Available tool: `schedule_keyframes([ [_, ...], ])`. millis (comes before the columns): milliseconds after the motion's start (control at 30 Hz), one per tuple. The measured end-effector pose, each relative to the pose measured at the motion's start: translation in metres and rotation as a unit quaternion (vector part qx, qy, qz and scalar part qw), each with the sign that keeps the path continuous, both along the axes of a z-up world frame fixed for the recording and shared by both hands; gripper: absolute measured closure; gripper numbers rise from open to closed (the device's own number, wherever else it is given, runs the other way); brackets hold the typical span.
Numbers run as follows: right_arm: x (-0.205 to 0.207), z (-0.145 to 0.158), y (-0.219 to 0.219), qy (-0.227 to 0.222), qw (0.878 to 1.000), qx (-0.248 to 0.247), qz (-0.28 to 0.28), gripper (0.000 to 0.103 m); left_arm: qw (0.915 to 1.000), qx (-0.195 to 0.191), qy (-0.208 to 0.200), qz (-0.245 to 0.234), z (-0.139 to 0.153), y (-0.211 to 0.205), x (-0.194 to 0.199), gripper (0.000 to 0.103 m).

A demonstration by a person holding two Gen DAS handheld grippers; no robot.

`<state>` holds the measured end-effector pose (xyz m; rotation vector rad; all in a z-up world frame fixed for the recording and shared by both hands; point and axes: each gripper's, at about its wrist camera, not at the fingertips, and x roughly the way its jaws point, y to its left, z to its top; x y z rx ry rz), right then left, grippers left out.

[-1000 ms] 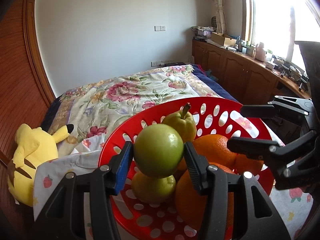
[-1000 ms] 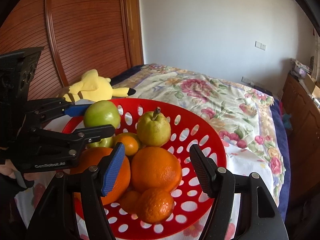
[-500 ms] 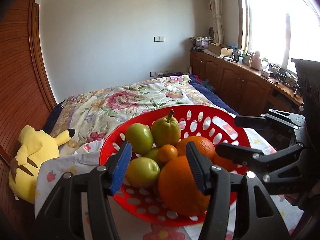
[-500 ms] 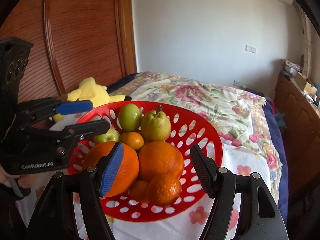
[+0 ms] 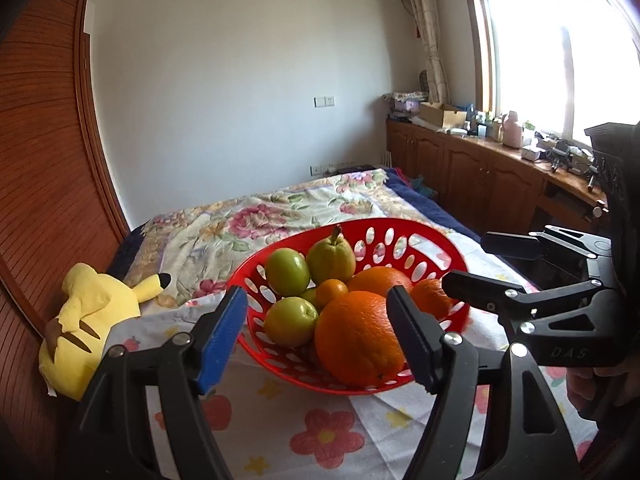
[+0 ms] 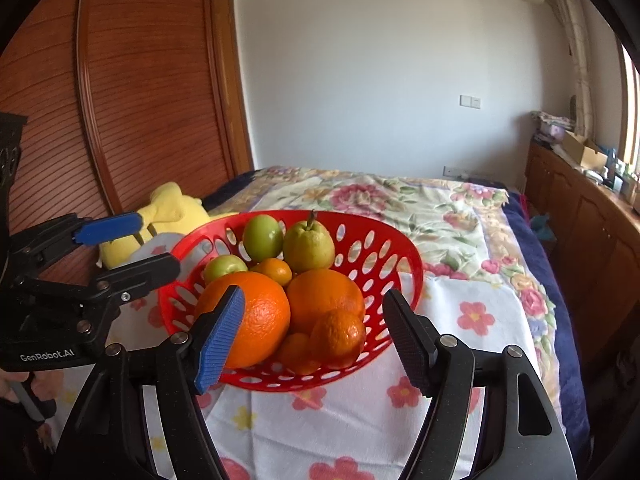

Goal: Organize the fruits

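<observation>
A red perforated basket (image 5: 404,232) (image 6: 384,248) stands on the flowered cloth on the bed. It holds green apples (image 5: 287,272) (image 6: 263,237), a pear (image 5: 331,260) (image 6: 309,245), large oranges (image 5: 357,344) (image 6: 252,316) and small tangerines (image 6: 338,336). My left gripper (image 5: 320,336) is open and empty, just in front of the basket; it also shows in the right wrist view (image 6: 140,246). My right gripper (image 6: 316,340) is open and empty, in front of the basket, and shows at the right of the left wrist view (image 5: 472,264).
A yellow plush toy (image 5: 86,312) (image 6: 168,216) lies left of the basket by the wooden wardrobe (image 6: 132,100). Wooden cabinets (image 5: 472,176) with clutter run under the window on the right. The flowered bedspread (image 6: 400,200) stretches behind the basket.
My left gripper let go of the green apple, which now rests in the basket. Both grippers have pulled back and up from the basket.
</observation>
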<state>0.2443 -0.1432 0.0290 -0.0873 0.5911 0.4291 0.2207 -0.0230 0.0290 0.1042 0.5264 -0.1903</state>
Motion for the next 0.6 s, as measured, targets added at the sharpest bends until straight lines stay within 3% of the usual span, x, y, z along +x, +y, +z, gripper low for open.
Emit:
schedule_keyframes([
  [100,-0.008,0.007,-0.001,-0.009,1.000,0.004,-0.006,0.029,0.9999,-0.005,-0.014,0.001,0.007,0.003,-0.011,0.017],
  [267,-0.023,0.020,-0.003,-0.027,0.999,0.010,-0.015,0.028,0.9993,-0.007,-0.036,0.000,0.021,0.006,-0.030,0.017],
  [600,-0.055,0.042,-0.003,-0.063,0.997,0.018,-0.030,0.022,0.9967,-0.010,-0.069,0.042,0.041,0.015,-0.063,0.017],
])
